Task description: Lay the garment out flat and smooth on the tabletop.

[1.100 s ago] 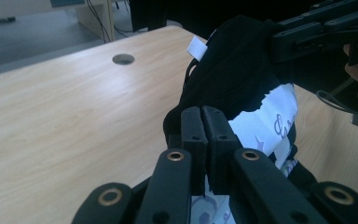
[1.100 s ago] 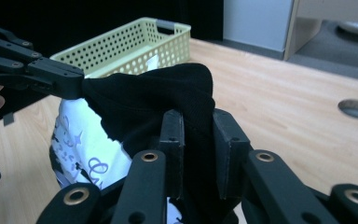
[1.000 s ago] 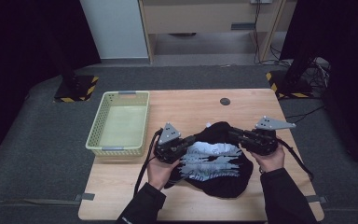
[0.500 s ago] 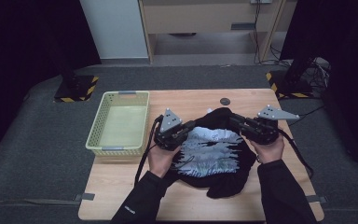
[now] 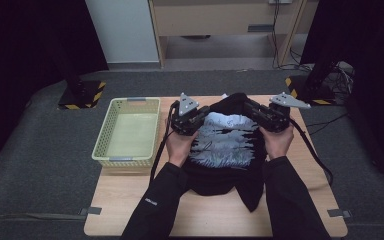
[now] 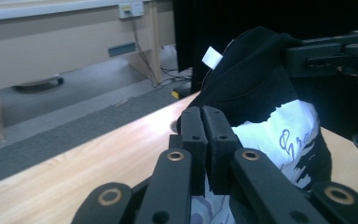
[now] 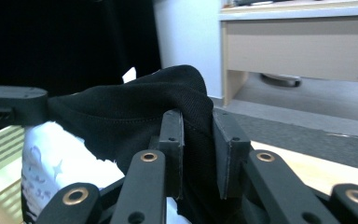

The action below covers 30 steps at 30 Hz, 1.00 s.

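A black T-shirt (image 5: 225, 172) with a white print lies on the wooden table (image 5: 130, 205), its far edge lifted into a ridge between both grippers. My left gripper (image 5: 201, 121) is at the ridge's left end; in the left gripper view its jaws (image 6: 203, 128) are pressed together with printed cloth (image 6: 284, 140) pinched at their base. My right gripper (image 5: 251, 108) is at the right end, its jaws (image 7: 198, 149) shut on a fold of black cloth (image 7: 168, 98). A white neck tag (image 6: 212, 57) sticks up from the ridge.
A pale yellow-green basket (image 5: 130, 102) stands on the table's left side, close to my left hand. Beyond the table are grey floor, a wooden desk (image 5: 220, 20), and black stands with striped feet at left (image 5: 80, 95) and right (image 5: 305, 82).
Both hands have moved away from the person and slightly up, carrying the shirt's far edge with them. The shirt has stretched out toward the far side of the table.
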{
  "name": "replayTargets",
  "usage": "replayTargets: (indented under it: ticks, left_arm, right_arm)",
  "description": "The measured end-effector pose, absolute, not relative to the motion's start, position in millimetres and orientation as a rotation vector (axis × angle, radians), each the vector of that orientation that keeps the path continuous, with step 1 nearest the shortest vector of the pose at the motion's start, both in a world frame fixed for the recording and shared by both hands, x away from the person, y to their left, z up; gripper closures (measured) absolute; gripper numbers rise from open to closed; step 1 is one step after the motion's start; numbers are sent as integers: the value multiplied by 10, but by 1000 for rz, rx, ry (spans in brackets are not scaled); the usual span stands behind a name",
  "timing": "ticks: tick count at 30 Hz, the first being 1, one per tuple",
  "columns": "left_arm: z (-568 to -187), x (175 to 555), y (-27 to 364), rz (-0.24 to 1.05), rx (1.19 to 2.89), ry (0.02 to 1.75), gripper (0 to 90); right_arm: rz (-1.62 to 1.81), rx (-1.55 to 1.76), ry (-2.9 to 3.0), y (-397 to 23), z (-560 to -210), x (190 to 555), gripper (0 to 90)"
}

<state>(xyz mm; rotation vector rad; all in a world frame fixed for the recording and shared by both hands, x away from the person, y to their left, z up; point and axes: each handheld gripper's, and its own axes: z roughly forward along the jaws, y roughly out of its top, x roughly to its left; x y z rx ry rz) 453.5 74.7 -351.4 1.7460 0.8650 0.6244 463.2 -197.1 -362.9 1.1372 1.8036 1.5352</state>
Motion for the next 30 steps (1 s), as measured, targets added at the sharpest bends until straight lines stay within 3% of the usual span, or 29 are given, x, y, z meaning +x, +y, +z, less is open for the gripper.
replayTargets:
  ticks: [2, 3, 4, 9, 15, 20, 30]
  left_arm:
    - [-3574, 4684, 733, 650, 1700, 901, 865]
    - [-3610, 4750, 732, 671, 1662, 933, 811]
    - [-3640, 4805, 739, 678, 1634, 970, 694]
    - [-3638, 4812, 827, 700, 1644, 1014, 516]
    - [-3476, 4596, 996, 678, 1616, 980, 444]
    - [-3438, 4354, 1087, 690, 1655, 951, 365]
    - [-3674, 3989, 1325, 642, 1713, 991, 293]
  right_arm:
    - [1502, 1160, 1780, -1925, -3636, 4760, 744]
    - [1481, 1169, 1757, -1903, -3645, 4820, 713]
    - [1464, 1185, 1736, -1885, -3660, 4880, 643]
    - [1428, 1217, 1727, -1912, -3763, 4992, 392]
    - [1477, 1248, 1723, -2102, -3749, 4870, 260]
    - [1473, 1248, 1744, -2206, -3727, 4737, 220]
    - [1399, 1228, 1818, -2349, -3855, 4383, 120]
